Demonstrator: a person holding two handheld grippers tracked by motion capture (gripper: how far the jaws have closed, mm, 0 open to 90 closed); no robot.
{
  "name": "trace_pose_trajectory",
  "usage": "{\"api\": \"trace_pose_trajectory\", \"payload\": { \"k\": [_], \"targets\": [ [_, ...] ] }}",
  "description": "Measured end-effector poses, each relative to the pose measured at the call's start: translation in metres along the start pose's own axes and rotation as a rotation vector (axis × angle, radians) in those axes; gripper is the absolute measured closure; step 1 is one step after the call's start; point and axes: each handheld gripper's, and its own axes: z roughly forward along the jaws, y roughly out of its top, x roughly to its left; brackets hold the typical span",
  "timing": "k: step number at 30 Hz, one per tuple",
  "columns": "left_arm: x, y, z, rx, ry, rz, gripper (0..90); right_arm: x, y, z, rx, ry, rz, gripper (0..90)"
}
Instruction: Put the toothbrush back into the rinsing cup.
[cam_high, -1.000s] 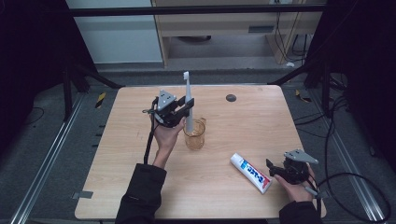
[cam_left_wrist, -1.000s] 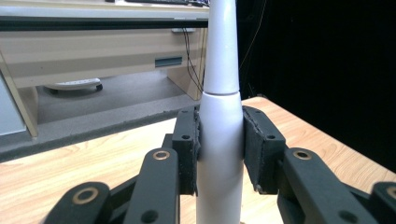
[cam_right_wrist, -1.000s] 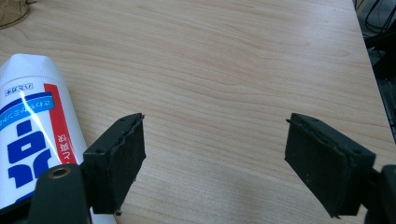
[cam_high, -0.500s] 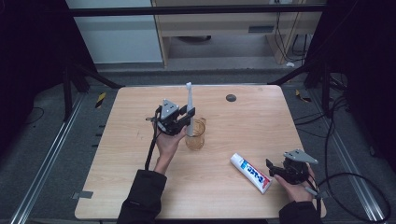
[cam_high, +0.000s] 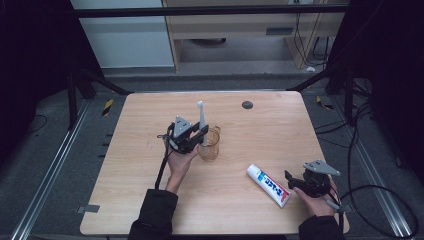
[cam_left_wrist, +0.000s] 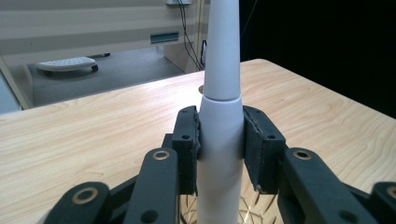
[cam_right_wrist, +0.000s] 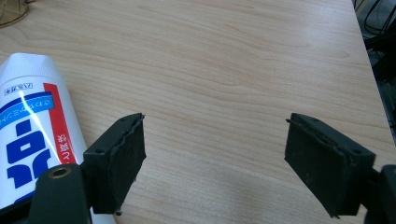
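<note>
We see the left gripper (cam_high: 200, 135) clamped on a white electric toothbrush (cam_left_wrist: 220, 140), its two black pads pressing the handle from either side. The toothbrush stands upright, its lower end reaching into a clear amber cup (cam_high: 210, 145) near the middle of the wooden counter (cam_high: 260, 130); whether the end rests on the cup's bottom we cannot tell. The right gripper (cam_right_wrist: 215, 163) rests at the counter's near right corner with its jaws wide apart and nothing between them. Just beside it lies a white toothpaste tube (cam_high: 268, 185) with blue and red print, flat on the counter. A small dark disc (cam_high: 247, 105) sits at the far side.
</note>
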Motion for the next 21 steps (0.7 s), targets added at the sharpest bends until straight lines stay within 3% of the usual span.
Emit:
{"api": "trace_pose_trajectory", "payload": {
  "k": [21],
  "targets": [
    [0.000,-0.012,-0.010,0.014,0.003,0.003,66.0,0.001,0.000,0.001,0.002,0.002,0.001,19.9]
  ]
}}
